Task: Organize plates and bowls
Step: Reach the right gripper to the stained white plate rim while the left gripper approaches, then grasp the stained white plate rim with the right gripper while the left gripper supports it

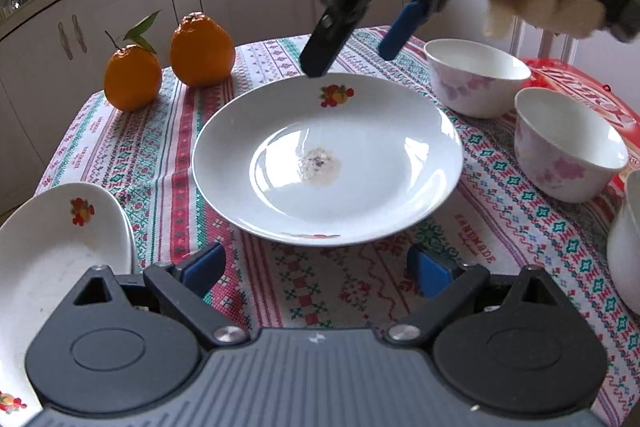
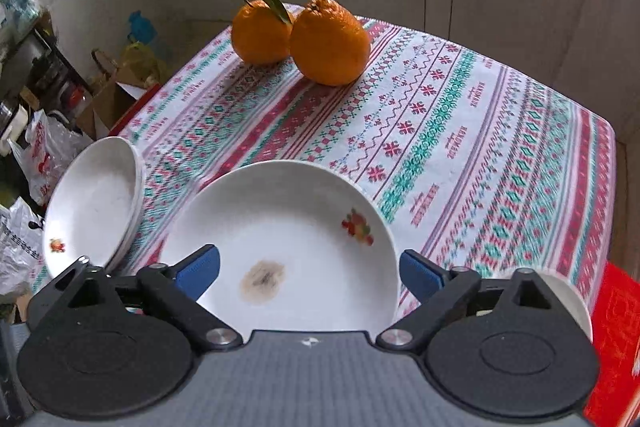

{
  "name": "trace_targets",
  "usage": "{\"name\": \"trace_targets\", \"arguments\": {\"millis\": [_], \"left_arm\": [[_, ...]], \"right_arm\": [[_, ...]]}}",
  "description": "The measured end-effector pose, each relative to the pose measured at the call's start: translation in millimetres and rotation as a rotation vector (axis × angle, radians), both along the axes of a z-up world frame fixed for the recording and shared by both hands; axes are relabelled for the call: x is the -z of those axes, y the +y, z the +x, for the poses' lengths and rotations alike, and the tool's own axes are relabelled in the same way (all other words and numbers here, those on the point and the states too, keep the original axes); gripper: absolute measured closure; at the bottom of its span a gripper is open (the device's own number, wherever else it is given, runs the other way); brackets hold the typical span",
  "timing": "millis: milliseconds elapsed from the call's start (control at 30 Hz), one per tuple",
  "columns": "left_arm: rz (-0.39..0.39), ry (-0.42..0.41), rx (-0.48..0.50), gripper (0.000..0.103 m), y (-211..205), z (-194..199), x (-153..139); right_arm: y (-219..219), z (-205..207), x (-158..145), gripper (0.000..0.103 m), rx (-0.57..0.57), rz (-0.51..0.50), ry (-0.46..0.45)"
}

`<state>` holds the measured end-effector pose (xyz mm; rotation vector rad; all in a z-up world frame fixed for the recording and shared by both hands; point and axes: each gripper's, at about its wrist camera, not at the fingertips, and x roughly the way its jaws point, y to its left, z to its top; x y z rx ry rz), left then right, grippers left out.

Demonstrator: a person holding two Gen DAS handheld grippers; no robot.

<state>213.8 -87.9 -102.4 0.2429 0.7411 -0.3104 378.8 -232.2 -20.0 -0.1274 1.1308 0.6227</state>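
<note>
I hold one claw in each hand above the surface [image 1: 132,163], which has a patterned cloth on it. My left claw [image 1: 316,267] is spread wide and holds nothing; it is just before the near rim of the large white plate [image 1: 328,159]. This plate lies flat in the middle of the cloth and has a small brownish stain in its centre. My right claw [image 1: 352,61] is over the far rim of the same plate, its blue fingers apart and gripping nothing. At my left lies a stack of plates [image 1: 52,247] at the cloth's edge. At the right two white bowls [image 1: 476,83] with pink flowers stand near each other. Two oranges [image 1: 200,51] stand behind the plate, well apart from it.
</note>
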Motion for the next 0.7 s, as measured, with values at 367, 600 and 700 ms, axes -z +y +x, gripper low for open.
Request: {"name": "trace_targets", "arguments": {"millis": [367, 600, 700], "left_arm": [[-0.043, 0.006, 0.009, 0.007, 0.9, 8.7, 0.0], [-0.046, 0.000, 0.023, 0.011, 1.2, 10.6, 0.0], [-0.044, -0.002, 0.028, 0.012, 0.7, 10.4, -0.2]], "right_arm": [[2.3, 46.5, 32.9, 0.031, -0.030, 0.033, 0.118], [2.8, 52.9, 39.8, 0.035, -0.044, 0.049, 0.156], [2.4, 54.0, 41.6, 0.035, -0.046, 0.053, 0.164]]}}
